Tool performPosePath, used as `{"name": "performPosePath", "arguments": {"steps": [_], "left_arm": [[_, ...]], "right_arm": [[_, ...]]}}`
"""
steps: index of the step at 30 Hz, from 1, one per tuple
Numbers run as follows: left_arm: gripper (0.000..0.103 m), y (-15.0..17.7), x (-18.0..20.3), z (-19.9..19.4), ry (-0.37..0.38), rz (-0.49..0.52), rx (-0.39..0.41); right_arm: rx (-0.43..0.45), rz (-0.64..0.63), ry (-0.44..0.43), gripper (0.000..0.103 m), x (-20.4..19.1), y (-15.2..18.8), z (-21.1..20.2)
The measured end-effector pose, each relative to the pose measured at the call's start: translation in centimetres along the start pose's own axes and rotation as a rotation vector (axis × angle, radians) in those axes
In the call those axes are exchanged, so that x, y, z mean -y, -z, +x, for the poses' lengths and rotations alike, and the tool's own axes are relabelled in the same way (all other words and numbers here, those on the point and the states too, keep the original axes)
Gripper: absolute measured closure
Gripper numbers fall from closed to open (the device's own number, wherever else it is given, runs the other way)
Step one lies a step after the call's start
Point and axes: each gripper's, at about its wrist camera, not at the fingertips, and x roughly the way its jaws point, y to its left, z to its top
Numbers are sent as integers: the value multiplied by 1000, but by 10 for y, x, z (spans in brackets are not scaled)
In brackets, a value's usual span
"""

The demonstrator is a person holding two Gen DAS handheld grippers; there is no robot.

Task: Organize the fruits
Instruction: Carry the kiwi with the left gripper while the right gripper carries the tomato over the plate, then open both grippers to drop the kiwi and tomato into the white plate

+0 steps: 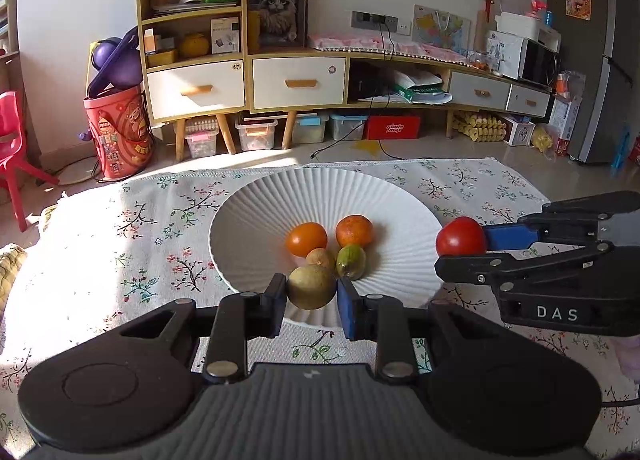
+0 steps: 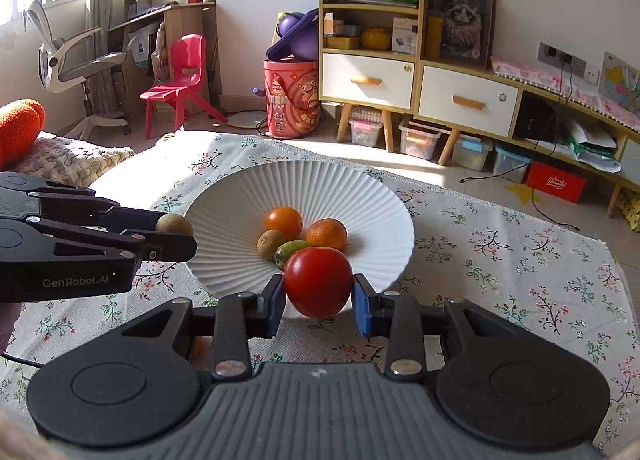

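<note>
Tablecloth [image 1: 120, 228]: floral, spread under everything; its far hem runs just beyond the plate, ahead of both claws, and open cloth lies to the outer side of each claw.
Plate [image 1: 280, 196]: white and ribbed, directly ahead of the left gripper and ahead-left of the right one; its near rim passes under the left fingertips, and its broad sloping wall is bare all round the fruit — free room on every side of the pile.
Left gripper [image 1: 312, 294]: closed to a narrow gap on a brownish-green round fruit [image 1: 312, 286], held over the plate's near rim.
Right gripper [image 2: 319, 296]: clamped on a red tomato [image 2: 318, 281], just outside the plate's right edge, above the cloth.
Pile in the plate's centre: two orange fruits at the back — one [image 1: 306, 239] left, one [image 1: 354, 231] right — with a small brown fruit [image 1: 320, 259] and a green oval fruit [image 1: 351, 261] in front, all touching or nearly so, just beyond the left claw's held fruit.
Gap between claws: well apart, the plate's right rim between them.
</note>
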Motion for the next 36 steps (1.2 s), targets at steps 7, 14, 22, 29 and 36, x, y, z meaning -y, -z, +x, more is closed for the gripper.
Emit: {"name": "performPosePath", "arguments": {"steps": [7,14,22,29,36], "left_arm": [[92,-6,1,15,-16,0,-21],[92,-9,-1,26,-42,-13,-36],[92,-12,-8,42,-61,-29,-53],[92,-12,-4,51,-77,-9,-58],[92,-13,-5,53,-77,-5,-59]], "right_arm": [[-11,6,14,71,1,-6,8],[-27,15,34,71,3,-11,20],[-51,26,47,71,6,-14,32],[-74,12,64,71,3,-13,43],[-86,11,69,71,1,-13,49]]}}
